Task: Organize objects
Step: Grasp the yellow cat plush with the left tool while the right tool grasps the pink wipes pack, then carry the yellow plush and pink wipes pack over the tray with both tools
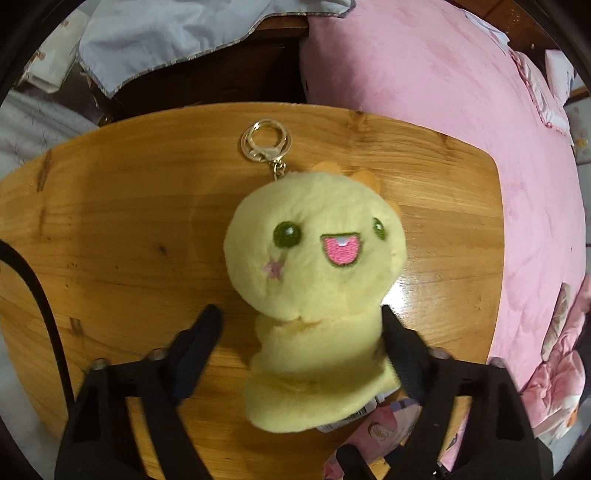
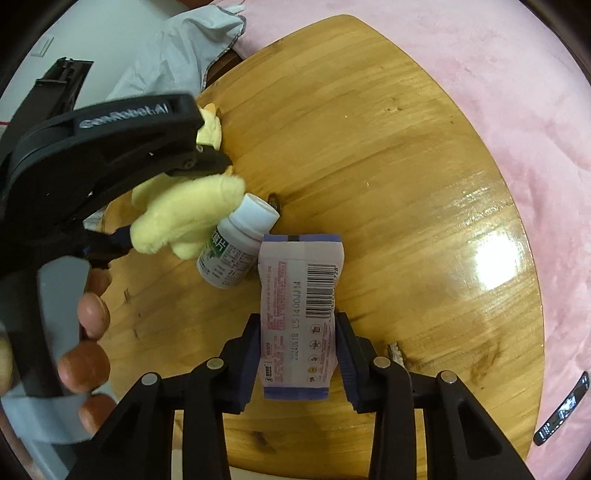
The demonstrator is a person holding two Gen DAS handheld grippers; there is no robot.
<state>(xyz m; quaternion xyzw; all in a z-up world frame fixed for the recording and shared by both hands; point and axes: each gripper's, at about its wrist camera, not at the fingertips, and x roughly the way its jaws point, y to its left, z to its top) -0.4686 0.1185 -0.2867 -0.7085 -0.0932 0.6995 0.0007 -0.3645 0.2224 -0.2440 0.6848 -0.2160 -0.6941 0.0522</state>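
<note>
1. A pink plush blanket point(image 1: 424, 85) covers the bed that runs along the far and right edges of the table; a quilted floral cover point(image 1: 561, 373) lies at its lower right in the left wrist view.
2. The wooden table point(image 1: 122, 221) is glossy, knotted pine with rounded corners and a bright lamp glare on its varnish in the right wrist view.
3. A pale blue-grey cloth point(image 1: 162, 33) with piped edging hangs over dark furniture behind the table.
4. The left gripper point(image 1: 301, 326) bears raised lettering on its side that seems to read "GenRobot.AI", seen from the right wrist camera. Its jaws are spread wide: the right finger touches the toy's body, the left finger stands clear of it.
5. The right gripper point(image 2: 297, 332) has its jaws pinching the tissue pack from both sides.
6. The yellow plush toy point(image 1: 314, 258) lies face up on the table between the left fingers, with green eyes, a pink mouth, a pink star on its cheek, and a gold key ring point(image 1: 264, 142) at its head.
7. The tissue pack point(image 2: 299, 314), white with purple ends, shows a barcode and the printed code "20240618 C51400JJ14".
8. A small white bottle point(image 2: 236, 251) with a white cap lies tilted, touching the pack's left corner and the toy; its green label is too small to read.
9. A dark strip point(image 2: 563, 410) rests on the blanket, well apart.
</note>
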